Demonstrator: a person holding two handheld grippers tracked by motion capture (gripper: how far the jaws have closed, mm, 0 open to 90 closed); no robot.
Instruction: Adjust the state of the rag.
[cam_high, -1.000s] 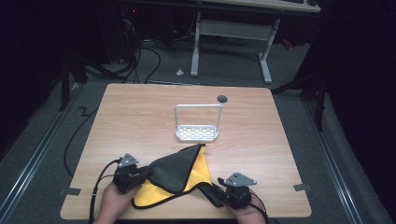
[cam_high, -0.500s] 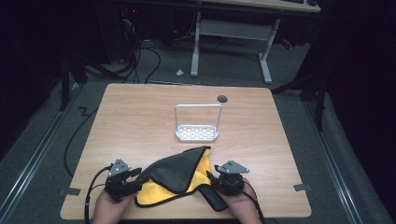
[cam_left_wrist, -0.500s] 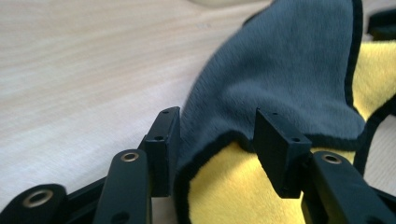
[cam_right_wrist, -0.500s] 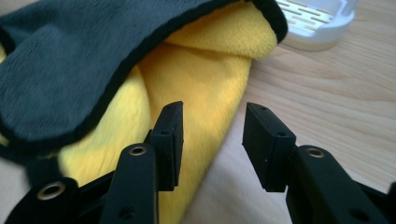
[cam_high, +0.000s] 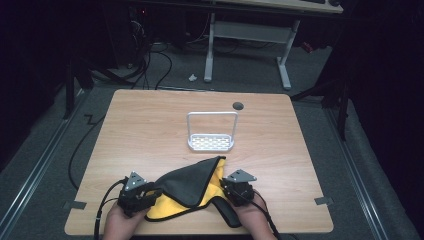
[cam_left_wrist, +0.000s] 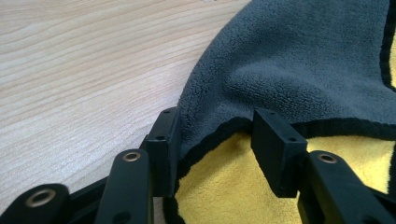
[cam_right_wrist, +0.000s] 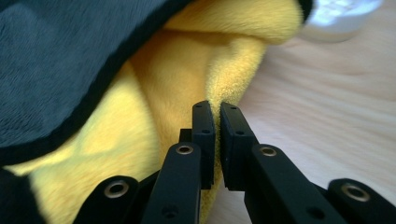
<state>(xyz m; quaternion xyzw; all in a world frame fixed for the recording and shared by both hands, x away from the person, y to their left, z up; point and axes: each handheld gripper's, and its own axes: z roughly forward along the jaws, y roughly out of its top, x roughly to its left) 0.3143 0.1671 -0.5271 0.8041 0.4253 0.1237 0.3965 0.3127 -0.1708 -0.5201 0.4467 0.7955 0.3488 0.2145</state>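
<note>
Wooden worktop (cam_high: 150, 130): our right tool (cam_right_wrist: 217, 112) pinches the cloth (cam_high: 192, 182), left tool (cam_left_wrist: 215, 135) open astride its hem; closing comes next.

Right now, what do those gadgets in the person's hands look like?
Both the left gripper and the right gripper are black, each topped by a grey three-cornered plate. Each ends in two flat black jaws on arms with brass-coloured rivets. A black cable trails from the left one.
</note>
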